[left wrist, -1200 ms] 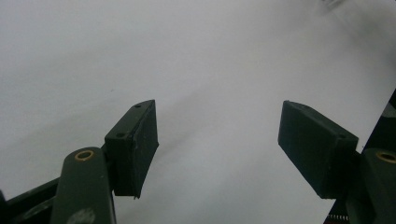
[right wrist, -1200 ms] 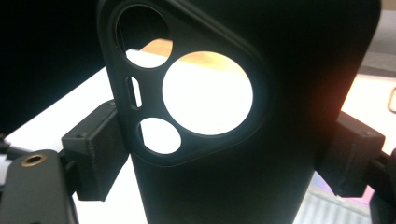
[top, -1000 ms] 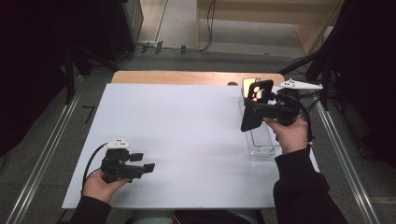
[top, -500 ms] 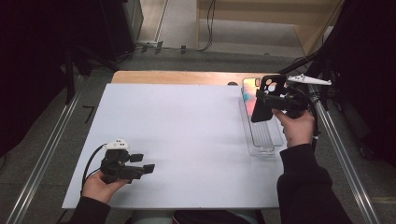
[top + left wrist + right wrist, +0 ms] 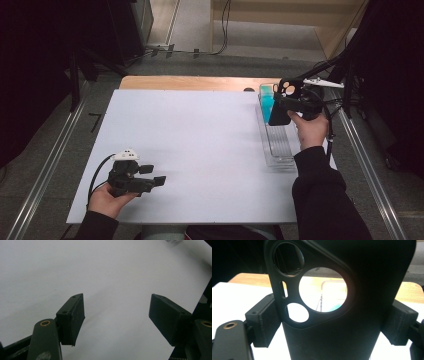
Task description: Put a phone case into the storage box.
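A white table (image 5: 200, 150) is seen with a clear rack (image 5: 278, 145) along its right edge. Above the rack's far end, a black phone case (image 5: 280, 102) is pinched upright by the right gripper (image 5: 290, 105), beside a teal case (image 5: 266, 102). The left gripper (image 5: 150, 177), spread and empty, is rested well apart.

Lighting is uneven. From the high view, the white table sheet (image 5: 200, 150) is evenly lit and slightly soft, while the surroundings fall to near black. Along my left jaws, the sheet reads bright grey, blurred at the far edge, with a faint shadow beneath. Along my right jaws, the black phone case (image 5: 342, 315) is backlit, a silhouette; its openings glare white.
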Demonstrator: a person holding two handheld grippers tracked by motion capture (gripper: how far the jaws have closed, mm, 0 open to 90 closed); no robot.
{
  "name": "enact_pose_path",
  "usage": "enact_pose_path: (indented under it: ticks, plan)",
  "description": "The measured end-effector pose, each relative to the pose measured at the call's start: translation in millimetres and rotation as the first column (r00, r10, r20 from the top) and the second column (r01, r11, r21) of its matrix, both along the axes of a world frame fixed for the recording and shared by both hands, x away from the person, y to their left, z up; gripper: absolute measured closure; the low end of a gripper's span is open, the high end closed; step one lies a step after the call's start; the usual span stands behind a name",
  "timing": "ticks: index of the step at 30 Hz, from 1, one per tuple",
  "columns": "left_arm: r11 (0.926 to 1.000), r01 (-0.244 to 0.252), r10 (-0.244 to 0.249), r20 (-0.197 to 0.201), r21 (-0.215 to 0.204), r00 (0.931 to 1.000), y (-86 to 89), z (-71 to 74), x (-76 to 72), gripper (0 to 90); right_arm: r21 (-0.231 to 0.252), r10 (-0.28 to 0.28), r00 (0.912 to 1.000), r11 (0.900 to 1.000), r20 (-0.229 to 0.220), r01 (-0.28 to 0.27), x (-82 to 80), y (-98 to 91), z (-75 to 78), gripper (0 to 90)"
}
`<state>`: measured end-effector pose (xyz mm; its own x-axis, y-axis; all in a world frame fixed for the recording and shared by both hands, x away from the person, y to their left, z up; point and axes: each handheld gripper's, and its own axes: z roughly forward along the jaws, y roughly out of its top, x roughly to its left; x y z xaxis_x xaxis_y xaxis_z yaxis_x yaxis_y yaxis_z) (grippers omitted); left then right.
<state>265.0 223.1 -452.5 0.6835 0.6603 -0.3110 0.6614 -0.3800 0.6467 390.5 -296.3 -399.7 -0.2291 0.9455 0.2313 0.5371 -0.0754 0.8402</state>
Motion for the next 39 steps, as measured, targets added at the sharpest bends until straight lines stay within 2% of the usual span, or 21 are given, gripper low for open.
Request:
enact_pose_path:
  ticks: [7, 10, 13, 21, 27, 29, 34, 39]
  plan:
    - [1.0000, 0.005, -0.005, -0.003, 0.004, 1.0000, -0.3, 0.0, -0.3, 29.3, 0.001, -0.022, 0.9997, 0.9998, -0.007, 0.022, 15.0, 2.3, -12.1, 12.8]
    - [0.9999, 0.012, -0.012, 0.000, -0.008, 0.9999, -1.0, 0.3, -0.7, 29.3, 0.016, -0.034, 0.9993, 0.9993, -0.018, 0.034, 19.4, 1.8, -17.0, 12.7]
    - [0.9999, 0.014, -0.014, 0.002, -0.006, 0.9999, -1.5, 0.3, -0.6, 29.3, 0.001, -0.049, 0.9986, 0.9988, -0.019, 0.049, 24.2, 2.7, -22.0, 12.7]
    - [1.0000, 0.002, -0.002, -0.004, -0.001, 1.0000, -0.1, -1.1, 0.6, 29.3, -0.003, -0.054, 0.9953, 0.9986, -0.081, 0.053, 39.0, 5.8, -40.9, 12.8]
    - [1.0000, -0.003, 0.003, -0.005, 0.001, 1.0000, 1.1, -1.1, 1.2, 29.3, 0.008, -0.061, 0.9930, 0.9981, -0.102, 0.062, 47.9, 7.4, -52.4, 12.8]
    - [1.0000, -0.004, 0.004, -0.004, -0.001, 1.0000, 0.9, -1.1, 0.9, 29.3, -0.011, -0.064, 0.9932, 0.9980, -0.098, 0.063, 52.1, 8.5, -54.5, 12.7]
    - [1.0000, -0.004, 0.004, -0.005, -0.004, 1.0000, 0.0, -1.5, 1.1, 29.3, -0.023, -0.074, 0.9898, 0.9971, -0.122, 0.072, 63.5, 11.1, -55.9, 12.8]
    - [1.0000, 0.001, -0.001, -0.005, -0.006, 1.0000, -0.9, -1.7, 1.2, 29.3, -0.036, -0.092, 0.9880, 0.9955, -0.125, 0.088, 73.1, 15.0, -56.3, 12.8]
